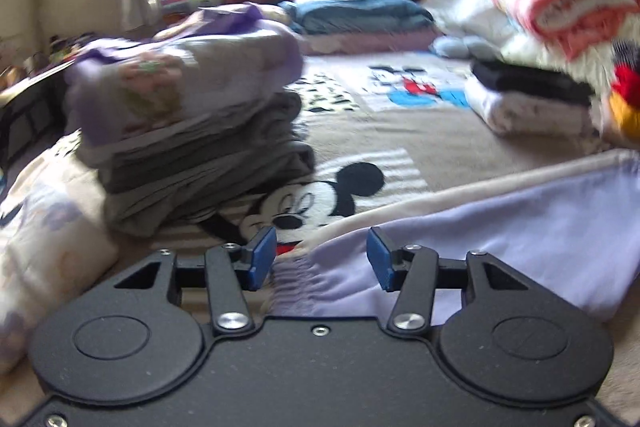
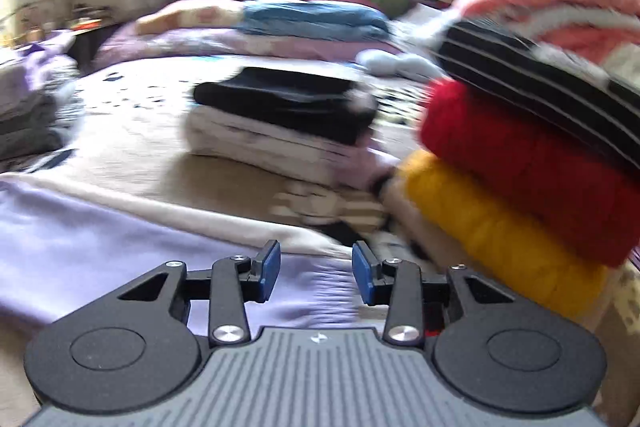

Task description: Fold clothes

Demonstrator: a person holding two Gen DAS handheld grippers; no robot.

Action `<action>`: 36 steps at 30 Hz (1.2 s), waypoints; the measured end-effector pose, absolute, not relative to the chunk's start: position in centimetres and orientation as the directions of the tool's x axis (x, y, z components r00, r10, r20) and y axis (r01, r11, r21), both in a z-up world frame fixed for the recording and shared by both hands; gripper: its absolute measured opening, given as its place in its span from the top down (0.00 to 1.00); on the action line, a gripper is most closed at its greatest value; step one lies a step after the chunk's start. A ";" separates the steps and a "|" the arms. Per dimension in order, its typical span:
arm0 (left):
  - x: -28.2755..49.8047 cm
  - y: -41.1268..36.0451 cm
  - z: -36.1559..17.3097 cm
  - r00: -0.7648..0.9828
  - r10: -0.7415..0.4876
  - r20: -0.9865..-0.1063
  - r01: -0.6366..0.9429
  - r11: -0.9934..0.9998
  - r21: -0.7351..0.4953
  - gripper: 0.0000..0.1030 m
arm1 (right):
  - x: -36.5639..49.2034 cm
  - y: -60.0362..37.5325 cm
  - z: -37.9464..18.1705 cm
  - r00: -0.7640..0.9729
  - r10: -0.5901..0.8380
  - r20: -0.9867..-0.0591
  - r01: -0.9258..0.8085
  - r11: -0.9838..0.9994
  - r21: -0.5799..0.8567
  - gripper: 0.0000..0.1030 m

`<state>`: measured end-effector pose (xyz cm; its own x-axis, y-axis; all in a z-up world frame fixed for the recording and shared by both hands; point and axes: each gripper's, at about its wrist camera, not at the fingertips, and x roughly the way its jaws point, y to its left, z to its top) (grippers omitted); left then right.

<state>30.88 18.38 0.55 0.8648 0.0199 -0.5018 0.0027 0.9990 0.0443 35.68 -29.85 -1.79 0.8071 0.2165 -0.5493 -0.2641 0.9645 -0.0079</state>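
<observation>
Both the left gripper [image 1: 322, 253] and right gripper [image 2: 316, 267] are hovering spread over the gathered waistband of the lilac cloth garment [image 1: 520, 227], risking snagging only one layer.

The bed [image 1: 400, 131] carries a beige cartoon-mouse blanket [image 1: 344, 187]. Lying directly on the blanket: a lavender garment [image 1: 520, 239] at the near edge; a grey folded stack [image 1: 200, 163] left of the garment; a white-and-black folded stack [image 2: 280, 123] beyond it; a yellow-and-red stack [image 2: 520, 179] to its right.
</observation>
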 end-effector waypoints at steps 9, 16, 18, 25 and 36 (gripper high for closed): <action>30.1 18.2 -2.6 0.849 -0.044 -0.526 0.023 0.999 -0.047 0.66 | 35.2 -28.4 -6.4 0.720 0.275 -0.637 -0.260 0.958 0.120 0.56; 29.9 15.4 -2.5 0.860 -0.035 -0.509 0.088 0.993 0.079 0.68 | 34.7 -29.3 -5.4 0.752 0.278 -0.597 -0.217 0.961 0.174 0.54; 30.5 14.6 -3.5 0.836 -0.044 -0.546 0.115 0.989 0.096 0.68 | 34.2 -30.5 -5.6 0.772 0.289 -0.567 -0.176 0.953 0.246 0.53; 30.7 15.5 -2.8 0.835 -0.034 -0.550 0.049 0.999 0.013 0.63 | 32.3 -34.5 -6.0 0.839 0.300 -0.454 -0.045 0.870 0.491 0.54; 26.1 20.6 -5.2 0.809 -0.273 -0.521 -0.223 0.678 -0.701 0.42 | 32.7 -37.4 -9.0 0.804 0.388 -0.450 0.178 0.565 0.805 0.36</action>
